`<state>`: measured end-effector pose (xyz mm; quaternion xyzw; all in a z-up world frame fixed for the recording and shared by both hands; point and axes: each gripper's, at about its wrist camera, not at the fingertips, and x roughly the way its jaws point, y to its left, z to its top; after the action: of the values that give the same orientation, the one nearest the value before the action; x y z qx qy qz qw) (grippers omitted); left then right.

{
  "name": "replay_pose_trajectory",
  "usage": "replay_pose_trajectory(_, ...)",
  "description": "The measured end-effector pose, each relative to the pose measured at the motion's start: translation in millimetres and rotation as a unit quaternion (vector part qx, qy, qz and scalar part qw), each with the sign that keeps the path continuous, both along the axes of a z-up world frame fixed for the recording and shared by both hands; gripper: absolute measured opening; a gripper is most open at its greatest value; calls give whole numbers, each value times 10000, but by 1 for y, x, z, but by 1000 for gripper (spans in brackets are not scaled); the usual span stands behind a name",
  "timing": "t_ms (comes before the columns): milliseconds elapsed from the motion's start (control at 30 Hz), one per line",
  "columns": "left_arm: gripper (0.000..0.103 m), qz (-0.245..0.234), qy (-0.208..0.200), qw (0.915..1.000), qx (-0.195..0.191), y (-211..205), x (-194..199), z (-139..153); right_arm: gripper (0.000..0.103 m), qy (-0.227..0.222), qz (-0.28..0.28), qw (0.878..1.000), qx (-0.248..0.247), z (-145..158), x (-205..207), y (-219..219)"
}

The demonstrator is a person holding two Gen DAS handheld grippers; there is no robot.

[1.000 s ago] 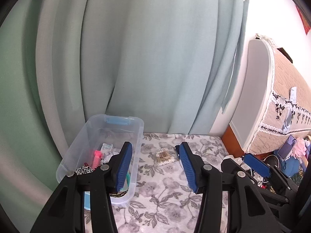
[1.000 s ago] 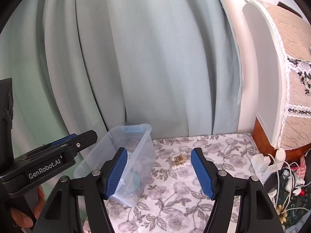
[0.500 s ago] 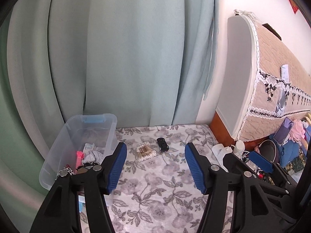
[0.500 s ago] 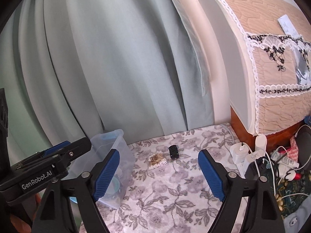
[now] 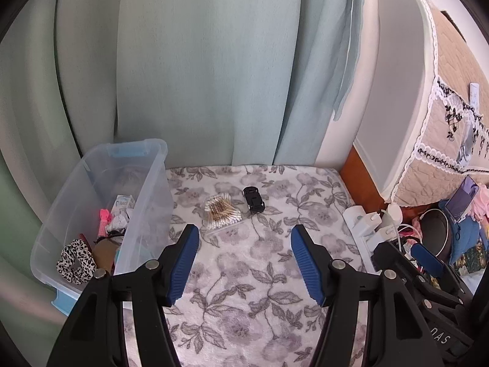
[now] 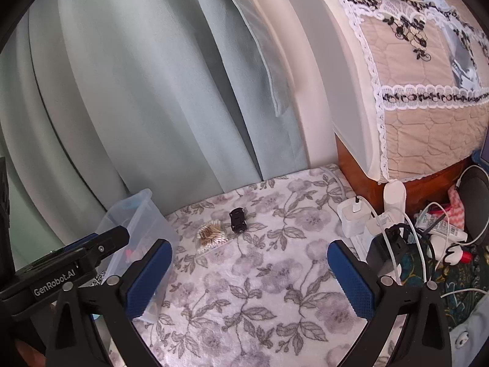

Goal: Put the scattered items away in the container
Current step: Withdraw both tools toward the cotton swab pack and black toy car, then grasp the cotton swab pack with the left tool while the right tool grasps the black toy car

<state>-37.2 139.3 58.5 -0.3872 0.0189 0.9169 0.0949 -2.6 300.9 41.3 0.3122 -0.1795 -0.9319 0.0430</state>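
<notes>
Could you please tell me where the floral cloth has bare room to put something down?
The near stretch of the floral cloth is bare, between the clear bin and the power strip. Farther back sit the cotton swab packet and black toy car. Right of the strip it is crowded with cables.

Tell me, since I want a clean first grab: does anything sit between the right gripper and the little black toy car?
Nothing visible does. The right gripper, jaws just opened wide and empty, faces the black toy car across bare floral cloth. The cotton swab pack lies just left of the car, off that line.
</notes>
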Motion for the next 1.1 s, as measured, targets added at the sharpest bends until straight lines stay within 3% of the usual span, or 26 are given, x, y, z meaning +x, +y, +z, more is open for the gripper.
replay_pose_trajectory(433,64,337,-717,9969,-16,-1,-46,-76,103,-634,212,9977,75,-62,-40,-3)
replay_pose_trajectory(700,64,586,-927,9940,-14,-6,-86,-116,103,-845,384,9954,244,-92,-77,-12)
replay_pose_trajectory(967,64,597,-1125,9918,114,-4,-130,-153,103,-1061,802,9911,35,-124,-119,-19)
replay_pose_trajectory(1100,64,666,-1199,9904,152,-4,-148,-169,103,-1108,886,9894,309,-136,-135,-27)
